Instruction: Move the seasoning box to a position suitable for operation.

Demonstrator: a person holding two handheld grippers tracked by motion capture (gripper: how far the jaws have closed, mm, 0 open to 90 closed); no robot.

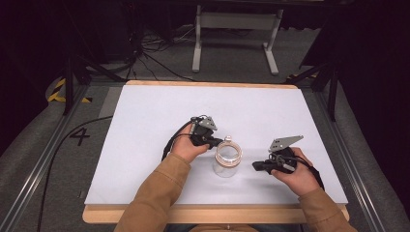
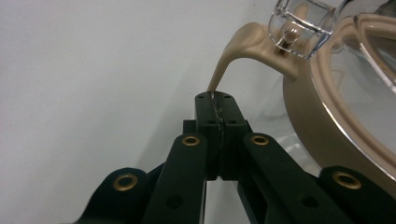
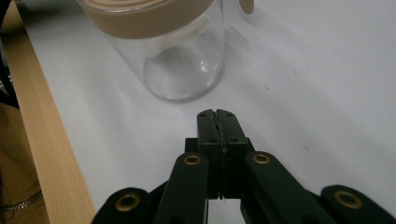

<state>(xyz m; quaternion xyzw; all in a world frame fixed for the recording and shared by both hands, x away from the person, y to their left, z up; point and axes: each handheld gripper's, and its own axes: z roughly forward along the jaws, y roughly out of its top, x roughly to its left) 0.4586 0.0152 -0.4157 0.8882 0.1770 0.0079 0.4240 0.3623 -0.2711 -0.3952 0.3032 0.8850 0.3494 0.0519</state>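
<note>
So the thing being worked on is a clear glass jar with a tan silicone-banded lid point(image 1: 227, 158), standing upright near the middle of the white-topped table point(image 1: 145, 121), a bit toward the person's edge. The left hand-held gripper point(image 2: 215, 99) has its jaws squeezed together on the beige silicone pull tab point(image 2: 236, 49) that curls off the lid's rim. You can see the thin end of the tab pinched right between the tips in the left gripper view. Grabbing it by that tab makes sense to me: it's the only soft, floppy bit sticking out, and it looks like the handle you'd tug to pop the seal or swing the lid open.

The right hand-held gripper point(image 3: 217, 114) is jaws together on nothing, hovering low over the table just beside the jar on the person's right, tips pointed at the glass wall but not touching. In the high view it sits point(image 1: 258, 166) near the jar's base. My guess is it's parked there to brace the jar once the left one starts pulling, since an empty glass jar that light would probably just slide or tip. It'd have to open up first to actually hold the body though.

The lid looks seated on the jar for now, so the opening isn't done yet.
</note>
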